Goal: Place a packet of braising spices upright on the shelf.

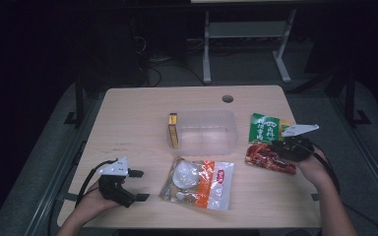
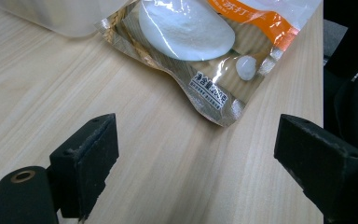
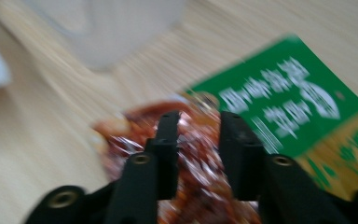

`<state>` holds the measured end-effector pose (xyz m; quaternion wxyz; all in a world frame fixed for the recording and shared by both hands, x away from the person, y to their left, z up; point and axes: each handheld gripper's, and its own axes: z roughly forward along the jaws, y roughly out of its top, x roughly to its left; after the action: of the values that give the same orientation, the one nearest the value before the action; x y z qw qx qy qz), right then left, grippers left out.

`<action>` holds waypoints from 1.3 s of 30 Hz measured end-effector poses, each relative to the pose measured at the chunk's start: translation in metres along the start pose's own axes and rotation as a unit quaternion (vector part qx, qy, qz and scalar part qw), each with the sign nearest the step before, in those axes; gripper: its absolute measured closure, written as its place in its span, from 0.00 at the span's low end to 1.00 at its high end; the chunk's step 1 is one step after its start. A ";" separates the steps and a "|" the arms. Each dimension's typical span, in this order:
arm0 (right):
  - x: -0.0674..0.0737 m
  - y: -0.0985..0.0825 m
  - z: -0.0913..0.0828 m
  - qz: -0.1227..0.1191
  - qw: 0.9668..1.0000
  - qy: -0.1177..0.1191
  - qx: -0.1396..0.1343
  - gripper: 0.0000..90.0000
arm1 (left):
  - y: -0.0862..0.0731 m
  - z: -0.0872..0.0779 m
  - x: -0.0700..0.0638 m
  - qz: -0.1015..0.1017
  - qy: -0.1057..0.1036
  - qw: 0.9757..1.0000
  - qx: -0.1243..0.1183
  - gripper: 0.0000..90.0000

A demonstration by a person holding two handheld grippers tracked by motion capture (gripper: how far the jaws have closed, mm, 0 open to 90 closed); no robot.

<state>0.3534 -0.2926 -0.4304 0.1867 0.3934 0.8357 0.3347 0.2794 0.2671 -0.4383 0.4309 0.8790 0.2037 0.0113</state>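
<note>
Right of the clear tub (image 1: 203,130), the right hand-held gripper (image 3: 198,135) pinches the red snack packet (image 3: 196,154) on the table (image 1: 138,113); it should grip firmly before lifting. Left hand-held gripper (image 2: 196,154) gapes idle.

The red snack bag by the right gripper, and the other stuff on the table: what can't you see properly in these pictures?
- Red snack bag: right gripper view is blurred, and the right gripper covers its middle; whether the fingers pinch it is unclear.
- Green packet: high view, print too small to read.
- Clear tub: left gripper view, cut off by the top edge.
- Orange-and-clear bag: left gripper view, top cut off.
</note>
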 end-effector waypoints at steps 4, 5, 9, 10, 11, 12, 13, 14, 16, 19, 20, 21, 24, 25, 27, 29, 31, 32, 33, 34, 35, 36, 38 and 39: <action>-0.013 -0.012 0.002 0.013 1.000 -0.009 0.015 0.99 | 0.000 0.001 0.000 0.000 0.000 1.000 0.001 0.14; -0.015 -0.013 0.002 0.010 1.000 -0.012 0.016 1.00 | 0.000 0.001 0.000 0.000 -0.001 1.000 0.001 0.14; -0.019 -0.016 0.002 0.013 0.999 -0.019 0.029 1.00 | 0.000 0.000 0.000 0.000 0.000 1.000 0.001 0.14; -0.020 -0.018 0.004 0.013 0.999 -0.022 0.039 1.00 | -0.001 0.000 0.001 -0.001 -0.001 1.000 0.001 0.14; -0.020 -0.018 0.004 0.013 0.999 -0.022 0.039 1.00 | -0.001 0.000 0.001 -0.003 -0.001 1.000 0.000 0.14; -0.021 -0.021 0.007 0.016 0.999 -0.022 0.047 1.00 | -0.001 0.001 0.002 -0.005 -0.001 1.000 -0.002 0.14; -0.022 -0.022 0.009 0.013 0.998 -0.023 0.054 1.00 | -0.001 0.001 0.002 -0.005 -0.001 1.000 -0.002 0.14; -0.022 -0.022 0.009 0.013 0.998 -0.023 0.054 1.00 | -0.001 0.001 0.002 -0.004 -0.001 1.000 -0.001 0.14; -0.022 -0.025 0.014 0.012 0.997 -0.019 0.070 1.00 | -0.001 0.001 0.002 -0.004 -0.002 1.000 0.000 0.14; -0.021 -0.025 0.017 0.010 0.996 -0.014 0.085 1.00 | -0.001 0.001 0.003 -0.003 -0.001 1.000 0.002 0.14; -0.021 -0.025 0.017 0.010 0.996 -0.014 0.085 1.00 | -0.002 0.001 0.003 -0.003 0.000 1.000 0.003 0.14; -0.019 -0.024 0.017 0.001 0.996 -0.017 0.091 1.00 | -0.002 0.001 0.003 -0.003 0.000 1.000 0.003 0.14; -0.007 -0.020 0.017 -0.028 0.994 -0.013 0.109 1.00 | -0.002 0.002 0.002 -0.004 -0.001 1.000 0.004 0.14; -0.007 -0.020 0.017 -0.028 0.994 -0.013 0.109 1.00 | -0.002 0.002 0.002 -0.004 -0.001 1.000 0.004 0.14; -0.002 -0.020 0.017 -0.030 0.993 -0.003 0.110 1.00 | -0.002 0.002 0.002 -0.005 -0.002 1.000 0.004 0.14; 0.004 -0.020 0.016 -0.038 0.994 0.011 0.106 1.00 | -0.002 0.002 0.002 -0.005 -0.002 1.000 0.005 0.14; 0.011 -0.021 0.014 -0.047 0.993 0.020 0.106 1.00 | -0.002 0.002 0.002 -0.005 -0.002 1.000 0.004 0.14; 0.014 -0.021 0.014 -0.048 0.993 0.020 0.108 1.00 | -0.002 0.002 0.002 -0.004 -0.002 1.000 0.004 0.14; 0.018 -0.020 0.013 -0.053 0.992 0.024 0.110 1.00 | -0.002 0.002 0.002 -0.004 -0.003 1.000 0.004 0.14; 0.021 -0.020 0.013 -0.059 0.992 0.030 0.112 1.00 | -0.002 0.002 0.002 -0.005 -0.003 1.000 0.004 0.14; 0.024 -0.019 0.013 -0.066 0.991 0.034 0.111 1.00 | -0.002 0.002 0.002 -0.004 -0.003 1.000 0.004 0.14; 0.028 -0.018 0.014 -0.070 0.990 0.044 0.111 1.00 | -0.002 0.002 0.002 -0.006 -0.003 1.000 0.005 0.14; 0.036 -0.016 0.015 -0.078 0.989 0.060 0.111 1.00 | -0.002 0.002 0.002 -0.007 -0.003 1.000 0.004 0.14; 0.041 -0.014 0.015 -0.089 0.987 0.067 0.112 1.00 | -0.002 0.002 0.002 -0.008 -0.003 1.000 0.005 0.14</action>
<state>0.3292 -0.2611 -0.4534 0.1141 0.3129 0.9101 0.2467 0.2808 0.2672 -0.4411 0.4273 0.8795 0.2095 0.0044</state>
